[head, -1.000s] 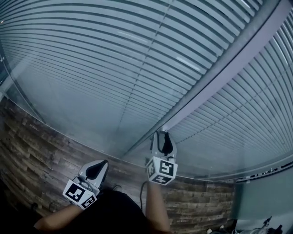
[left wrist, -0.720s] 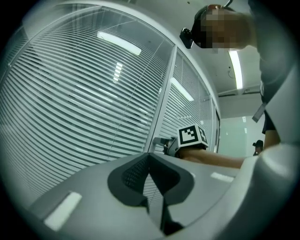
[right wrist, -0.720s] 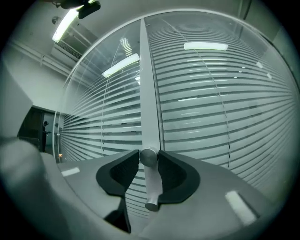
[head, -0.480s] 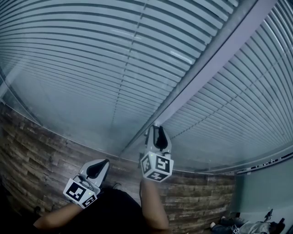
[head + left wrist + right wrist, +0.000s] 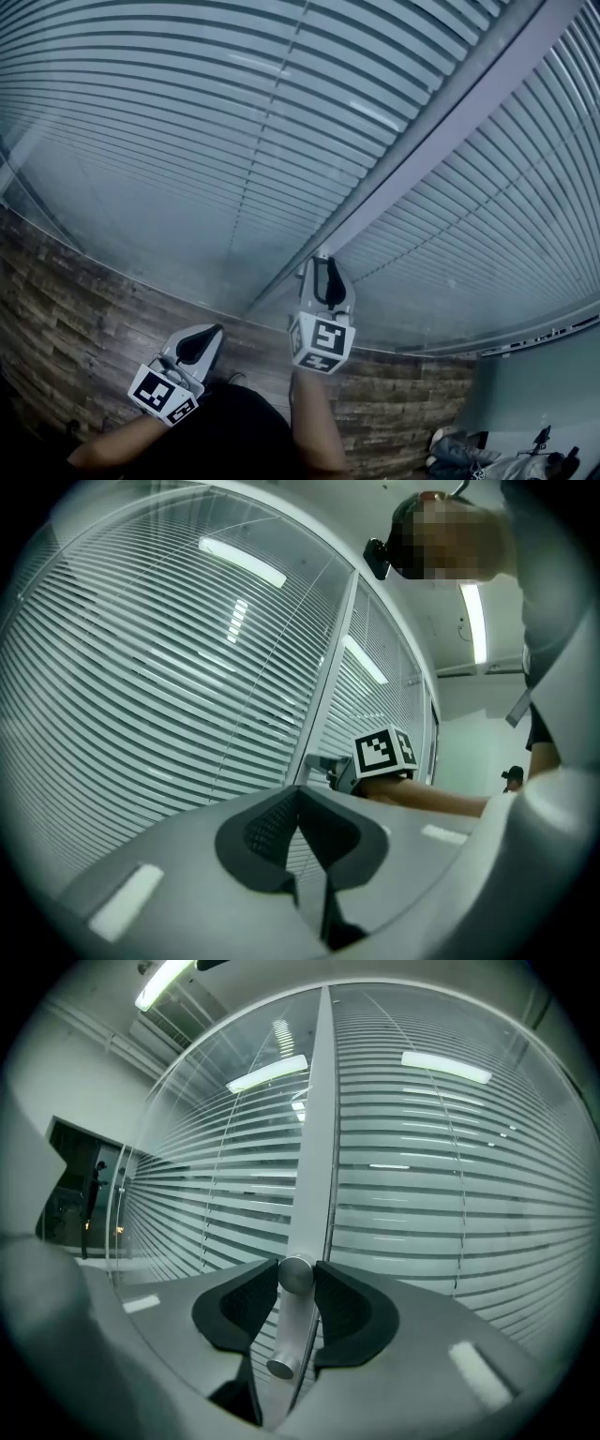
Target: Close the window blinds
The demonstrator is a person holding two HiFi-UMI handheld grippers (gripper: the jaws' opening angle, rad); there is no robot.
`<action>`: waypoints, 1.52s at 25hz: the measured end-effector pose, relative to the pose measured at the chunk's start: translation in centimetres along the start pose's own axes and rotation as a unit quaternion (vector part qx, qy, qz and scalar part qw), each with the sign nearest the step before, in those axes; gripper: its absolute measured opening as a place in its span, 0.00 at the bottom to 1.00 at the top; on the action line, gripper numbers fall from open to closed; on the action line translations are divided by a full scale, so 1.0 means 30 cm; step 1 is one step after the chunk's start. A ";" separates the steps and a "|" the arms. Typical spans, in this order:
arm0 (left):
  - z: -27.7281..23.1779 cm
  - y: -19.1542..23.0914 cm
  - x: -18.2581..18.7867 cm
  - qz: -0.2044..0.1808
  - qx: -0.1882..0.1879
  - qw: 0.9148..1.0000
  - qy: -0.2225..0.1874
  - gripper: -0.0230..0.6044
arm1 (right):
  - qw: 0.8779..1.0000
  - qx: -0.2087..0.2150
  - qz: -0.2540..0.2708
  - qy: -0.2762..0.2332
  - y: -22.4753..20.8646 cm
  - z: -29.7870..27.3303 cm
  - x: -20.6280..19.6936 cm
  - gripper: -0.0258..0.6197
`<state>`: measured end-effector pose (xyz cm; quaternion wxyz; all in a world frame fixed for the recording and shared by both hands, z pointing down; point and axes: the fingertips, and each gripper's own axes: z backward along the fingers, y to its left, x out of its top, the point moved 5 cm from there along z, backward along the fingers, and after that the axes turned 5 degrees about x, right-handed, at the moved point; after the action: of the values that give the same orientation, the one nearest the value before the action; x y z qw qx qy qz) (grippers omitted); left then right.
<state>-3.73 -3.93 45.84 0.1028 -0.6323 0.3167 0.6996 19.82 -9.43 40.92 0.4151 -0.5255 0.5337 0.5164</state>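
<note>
Two claws are in view, and only one is engaged. The right claw (image 5: 296, 1288) points level at the pale grey vertical frame post (image 5: 314, 1147) that separates two glazed panels. Its jaws have just been closing, and they now stand clamped on the small round silver metal knob (image 5: 296, 1272) that projects from the post; both dark pads bear on the sides of the knob. The left claw (image 5: 300, 799) hangs lower and to the left, well apart from the post, with its jaws together and nothing between them. The white horizontal slat blinds (image 5: 234, 112) sit behind the glass on both sides of the post. Their slats lie tilted open, with dark gaps visible between them, so the task is judged barely begun. The step in hand is taking hold of the knob, which is probably the tilt control for the slats. The next move calls for a roll of the right wrist about the knob's axis, with clamping pressure maintained so that the smooth metal does not slip in the pads. Which direction of turn closes the slats cannot be told. Check the gaps between the slats during the turn.
</note>
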 end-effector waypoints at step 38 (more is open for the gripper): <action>0.034 0.022 -0.017 0.014 0.020 1.000 -0.002 0.03 | 0.994 0.017 0.102 0.038 0.000 -0.005 0.009 0.24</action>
<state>-4.83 -3.73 46.51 0.1062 -0.6244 0.3395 0.6954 19.80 -9.62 40.67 0.3483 -0.4804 0.6086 0.5269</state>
